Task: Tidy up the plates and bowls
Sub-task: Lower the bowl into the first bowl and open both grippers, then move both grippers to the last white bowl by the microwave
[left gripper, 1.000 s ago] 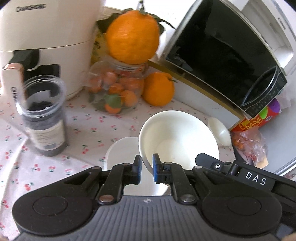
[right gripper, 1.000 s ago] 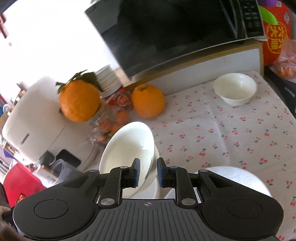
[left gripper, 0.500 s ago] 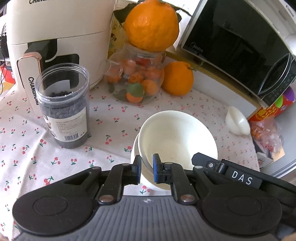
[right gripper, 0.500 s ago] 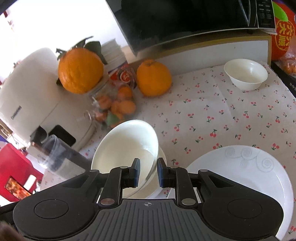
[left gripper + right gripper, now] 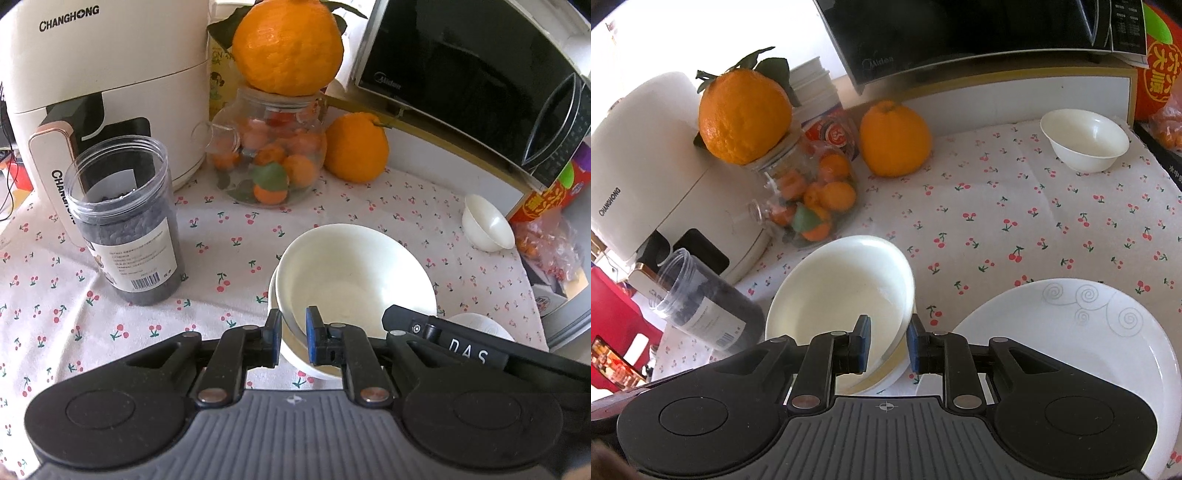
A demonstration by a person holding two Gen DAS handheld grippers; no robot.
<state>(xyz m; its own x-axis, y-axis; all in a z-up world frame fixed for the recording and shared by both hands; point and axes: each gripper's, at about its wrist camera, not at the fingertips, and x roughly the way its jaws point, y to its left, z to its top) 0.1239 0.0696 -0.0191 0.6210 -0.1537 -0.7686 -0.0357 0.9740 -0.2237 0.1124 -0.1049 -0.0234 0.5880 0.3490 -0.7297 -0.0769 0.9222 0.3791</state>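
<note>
— Starting from the left: what has the left gripper (image 5: 293, 338) got?

— It is clenched on the near rim of the upper bowl (image 5: 354, 273); plain glossy white, deep, empty; it sits askew inside a lower bowl (image 5: 274, 295) of the same white, on the cherry-print tablecloth (image 5: 229, 236).

— And the right gripper (image 5: 888, 343)?

— Its jaws have just been opening; that bowl's rim stands between the pads, no longer pressed; just right lies a white plate (image 5: 1071, 332) with grey swirls; a small bowl (image 5: 1086, 144) sits far back.
</note>
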